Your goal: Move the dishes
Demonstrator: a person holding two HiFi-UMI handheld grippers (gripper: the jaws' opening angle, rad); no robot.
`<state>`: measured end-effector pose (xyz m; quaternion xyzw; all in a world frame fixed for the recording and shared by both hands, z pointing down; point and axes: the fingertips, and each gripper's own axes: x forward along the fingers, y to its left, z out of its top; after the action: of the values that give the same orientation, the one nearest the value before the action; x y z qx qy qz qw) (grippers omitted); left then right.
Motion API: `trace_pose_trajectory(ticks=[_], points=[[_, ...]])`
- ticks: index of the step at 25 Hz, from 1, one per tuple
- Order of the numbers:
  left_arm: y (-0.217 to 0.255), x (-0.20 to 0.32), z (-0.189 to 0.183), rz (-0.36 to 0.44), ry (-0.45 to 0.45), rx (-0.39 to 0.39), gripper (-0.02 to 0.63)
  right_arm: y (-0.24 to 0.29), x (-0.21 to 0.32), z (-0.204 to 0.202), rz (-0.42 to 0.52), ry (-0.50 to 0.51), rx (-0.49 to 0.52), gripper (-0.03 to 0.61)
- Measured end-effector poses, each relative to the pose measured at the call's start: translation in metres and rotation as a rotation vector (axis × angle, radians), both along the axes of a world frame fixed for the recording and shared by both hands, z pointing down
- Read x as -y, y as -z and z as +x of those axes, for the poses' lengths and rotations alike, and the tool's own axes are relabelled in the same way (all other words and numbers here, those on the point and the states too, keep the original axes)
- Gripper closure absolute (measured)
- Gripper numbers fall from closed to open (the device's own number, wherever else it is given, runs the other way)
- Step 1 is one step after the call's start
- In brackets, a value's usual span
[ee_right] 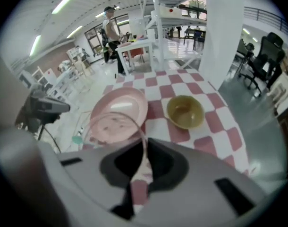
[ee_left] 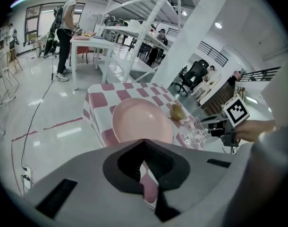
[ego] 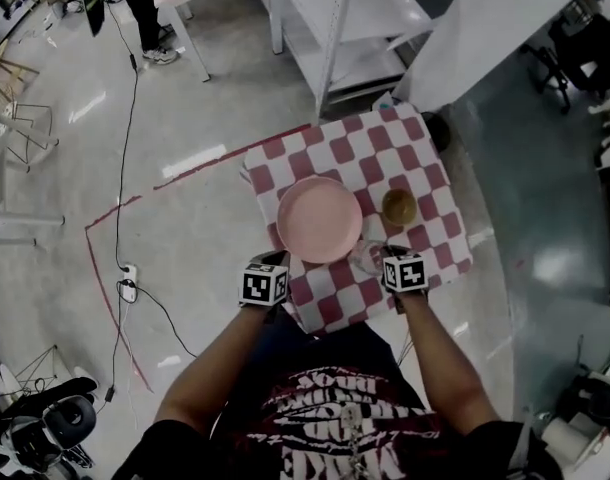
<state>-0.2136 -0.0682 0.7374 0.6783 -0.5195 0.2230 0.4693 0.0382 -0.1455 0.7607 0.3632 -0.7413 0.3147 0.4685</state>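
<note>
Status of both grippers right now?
Left gripper: closed, nothing between the jaws.
Right gripper: closed on the rim of the clear glass bowl.

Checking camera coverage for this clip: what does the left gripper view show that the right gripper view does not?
Only the left gripper view: the right gripper seen from outside, holding the clear glass dish. Only the right gripper view: that dish's rim pinched between the right gripper's own fingers. Both: the pink plate, the olive bowl, the checked tablecloth and a person standing at a far table.
</note>
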Motion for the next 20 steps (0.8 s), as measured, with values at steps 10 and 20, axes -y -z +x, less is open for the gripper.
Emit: trace_pose_trajectory(ticks=[10,20], points=[[-0.001,0.008,-0.03,0.022,-0.096,-0.006,0.588,-0.004,0.018,-0.109,-0.014,0.061,-0.003,0.531],[-0.011,-0.015,-0.073,-0.003,-0.065,0.006,0.588,-0.034,0.03,-0.213,-0.044,0.201,-0.004,0.531]])
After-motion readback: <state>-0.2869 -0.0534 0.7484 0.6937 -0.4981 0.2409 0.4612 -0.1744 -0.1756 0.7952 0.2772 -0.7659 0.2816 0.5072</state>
